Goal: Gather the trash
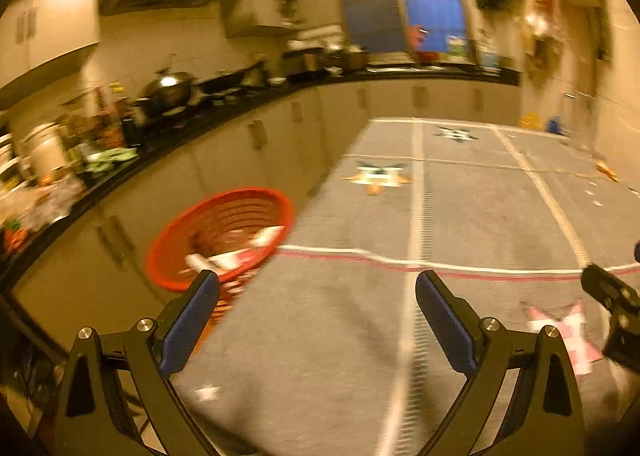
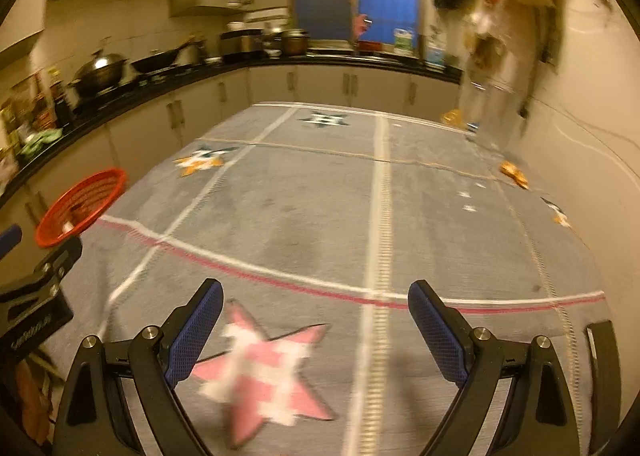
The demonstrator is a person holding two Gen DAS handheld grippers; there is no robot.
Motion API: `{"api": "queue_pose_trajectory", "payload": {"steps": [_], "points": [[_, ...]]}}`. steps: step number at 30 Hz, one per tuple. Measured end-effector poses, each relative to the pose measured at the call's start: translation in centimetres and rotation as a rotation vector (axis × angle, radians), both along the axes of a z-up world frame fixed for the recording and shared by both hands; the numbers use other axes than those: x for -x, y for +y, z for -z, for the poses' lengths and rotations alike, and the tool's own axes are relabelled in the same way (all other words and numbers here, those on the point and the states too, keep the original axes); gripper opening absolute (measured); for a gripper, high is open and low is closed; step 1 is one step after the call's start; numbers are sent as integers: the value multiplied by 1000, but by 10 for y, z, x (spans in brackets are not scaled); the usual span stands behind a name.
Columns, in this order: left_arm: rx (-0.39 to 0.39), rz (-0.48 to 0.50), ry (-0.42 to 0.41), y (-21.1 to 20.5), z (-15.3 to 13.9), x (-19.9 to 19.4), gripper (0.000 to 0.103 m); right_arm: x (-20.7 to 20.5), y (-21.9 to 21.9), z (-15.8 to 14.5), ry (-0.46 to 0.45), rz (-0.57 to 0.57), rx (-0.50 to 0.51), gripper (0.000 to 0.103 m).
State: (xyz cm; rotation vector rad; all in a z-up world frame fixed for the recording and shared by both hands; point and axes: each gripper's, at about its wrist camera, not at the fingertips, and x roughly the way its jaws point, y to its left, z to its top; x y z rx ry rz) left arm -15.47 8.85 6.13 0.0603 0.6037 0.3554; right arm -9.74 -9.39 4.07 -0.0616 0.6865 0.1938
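The left hand-held gripper [image 1: 318,284] is held above the grey rug [image 1: 340,336] with its blue-padded fingers [image 1: 188,320] spread wide apart; nothing is gripped between them. The red basket [image 1: 168,240] is seen just beyond the left finger, standing on the floor at the rug's edge, close against the cabinet doors [image 1: 248,144]. Inside the basket, white and red pieces of trash [image 1: 236,254] are piled; what they are cannot be told through the blur.

The right hand-held gripper [image 2: 314,292] is likewise held open and empty over the rug [image 2: 320,216]. A pink-and-white star patch [image 2: 264,372] on the rug lies below and between its fingers [image 2: 436,332], nearer the left one. From this view the basket [image 2: 80,204] is seen well off to the left, at the rug's border.

A small orange piece [image 2: 514,172] is seen at the far right edge of the rug, near the wall, well apart from both grippers. Another yellow-orange item [image 2: 454,118] is seen at the far right corner of the rug. A dark surface [image 1: 224,112] above the cabinets is crowded with a wok [image 1: 170,90] and other kitchenware.
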Motion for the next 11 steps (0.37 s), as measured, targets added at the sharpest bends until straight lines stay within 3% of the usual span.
{"api": "queue_pose_trajectory", "payload": {"steps": [5,8,11], "points": [[135,186,157,-33,12,-50,98,-28,-46,2,47,181,26,96],[188,245,234,-51,23,-76,98,-44,-70,9,93,254,39,98],[178,280,291,-71,36,-98,98,-58,-84,16,138,289,48,98]]}}
